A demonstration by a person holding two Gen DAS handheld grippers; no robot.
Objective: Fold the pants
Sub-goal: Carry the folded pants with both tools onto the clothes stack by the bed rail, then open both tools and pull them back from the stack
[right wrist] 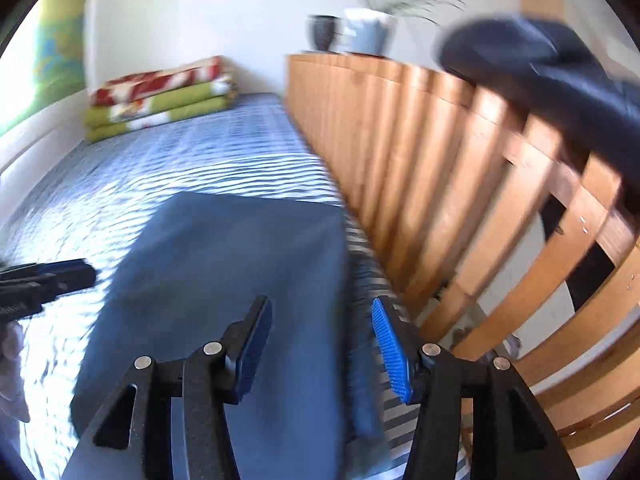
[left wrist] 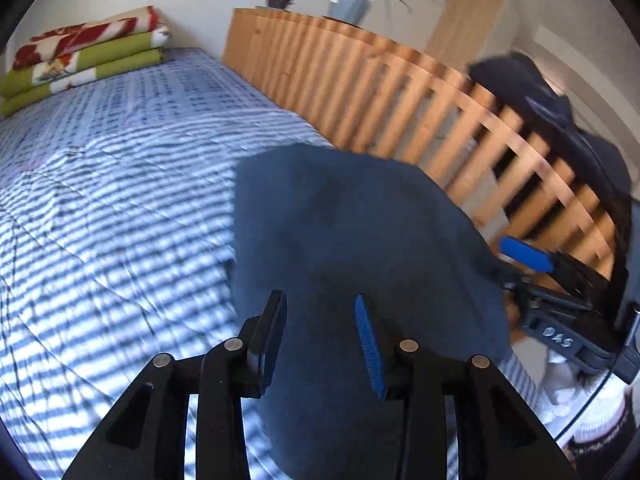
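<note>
Already the pants (right wrist: 224,280) lie on the striped bedspread (left wrist: 100,200) as a flat blue slab with a doubled edge on the right, beside the wooden rail (right wrist: 420,168); at least one fold looks done. Left gripper (left wrist: 320,340) and right gripper (right wrist: 320,344) both hover over the near end, jaws apart, nothing clamped. Likely left: a final fold or smoothing; the near end is hidden.

— Where do the dark blue folded cloth pants (left wrist: 352,240) lie?
— On the blue-and-white striped bedspread (left wrist: 120,184), near its edge beside the slatted wooden bed rail (left wrist: 400,92).
— And the stacked green-and-red folded blankets (left wrist: 80,56)?
— At the bedspread's far corner.
</note>
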